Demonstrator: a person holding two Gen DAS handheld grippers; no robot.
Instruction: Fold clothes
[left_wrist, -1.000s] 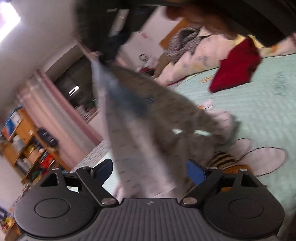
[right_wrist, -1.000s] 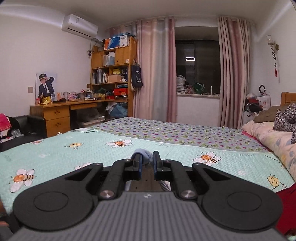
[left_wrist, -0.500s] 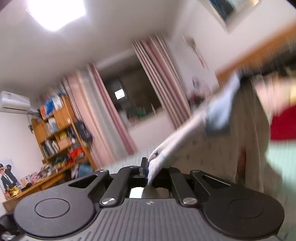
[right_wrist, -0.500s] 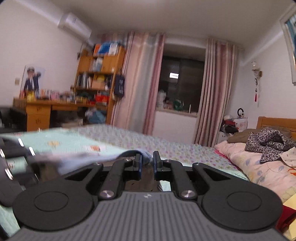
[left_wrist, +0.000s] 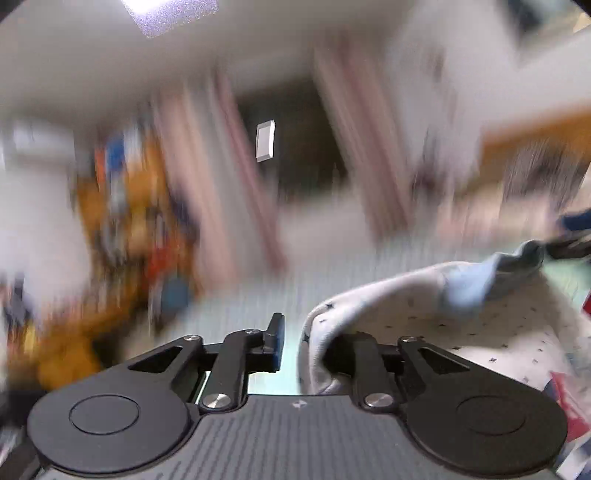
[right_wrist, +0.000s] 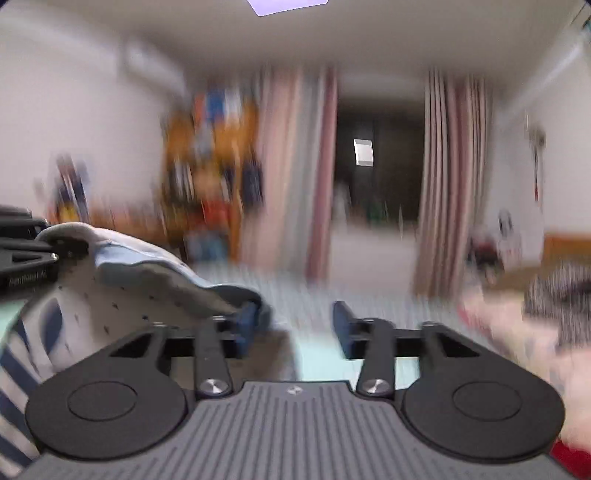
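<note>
- The bed is a mint blur under both claws, and the curtains streak by, so both hands are on the move.
- The top, white with small dark stars and a pale blue collar, is slung in the air between the two claws, not laid flat on the bed.
- Big change here: half a second ago both claws were pinched shut on it, and now both are letting go.
- The right claw is opening, with clear bed showing in the gap. The top's collar end only drapes over its inner finger, nothing between the pads.
- The left claw is opening too, but only to a narrow gap. The hem is bunched over one finger, hiding it, and stands just clear of the blue pad on the other.
- I'd say this is a release: the top looks about to drop onto the bed for spreading or a fresh grip.
- No crease is made yet, so the fold looks barely started.
- One risk: cloth snagged on those fingers could drag and land rumpled.
</note>
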